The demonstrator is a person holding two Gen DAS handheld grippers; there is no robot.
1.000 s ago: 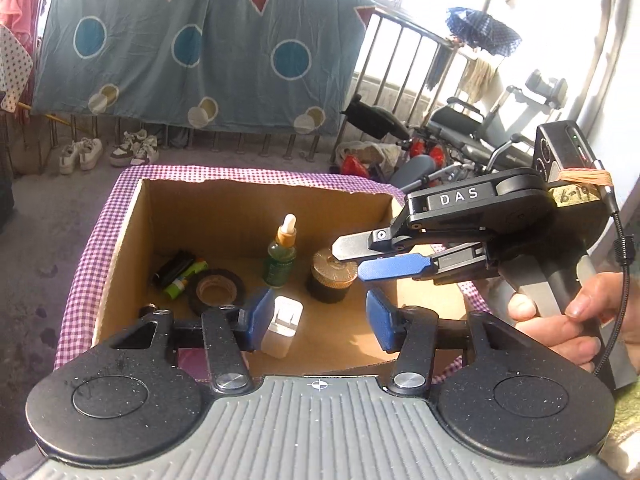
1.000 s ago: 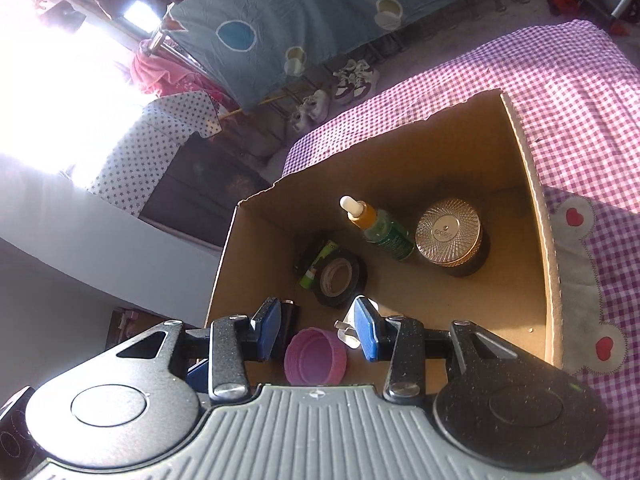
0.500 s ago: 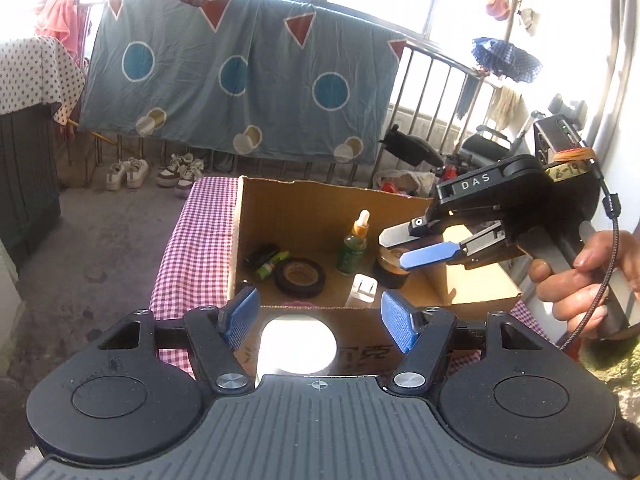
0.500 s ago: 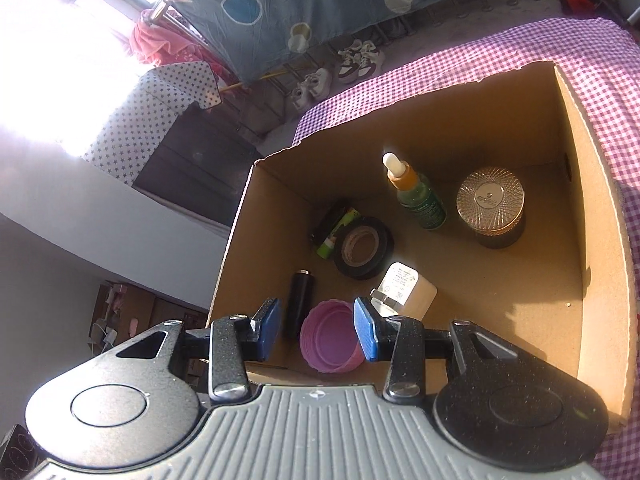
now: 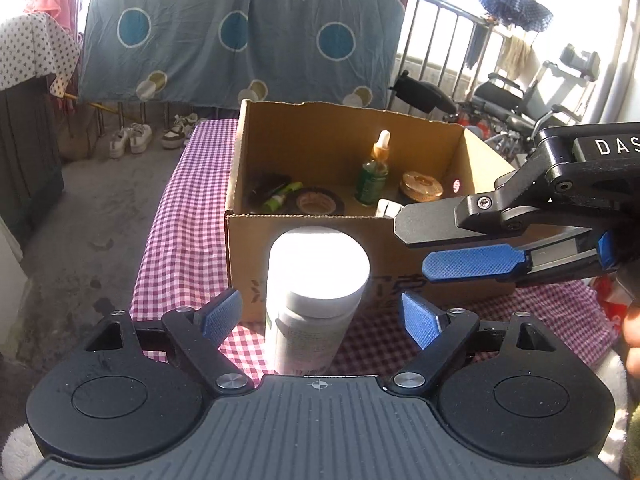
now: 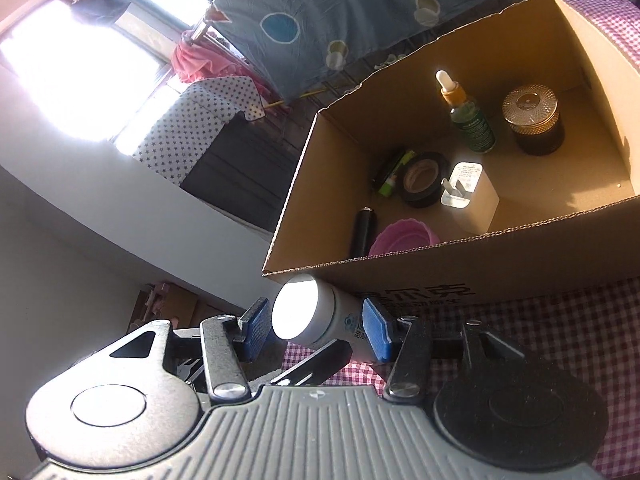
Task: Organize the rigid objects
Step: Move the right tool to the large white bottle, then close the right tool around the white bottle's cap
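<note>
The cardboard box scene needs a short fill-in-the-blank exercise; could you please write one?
1. The white bottle stands on the ____ tablecloth, outside the cardboard box.
2. The dropper bottle inside the box has a ____ body.
3. The purple lid lies beside a ____ cylinder.
4. The white charger lies next to a roll of ____.

Missing words: checked; green; black; tape

The cloth (image 5: 176, 216) is pink-and-white checked. The box (image 5: 320, 152) is brown, the bottle (image 5: 316, 288) white, the dropper (image 6: 468, 120) green, the cup (image 6: 404, 236) pink, the sheet (image 5: 240, 40) blue with circles.
</note>
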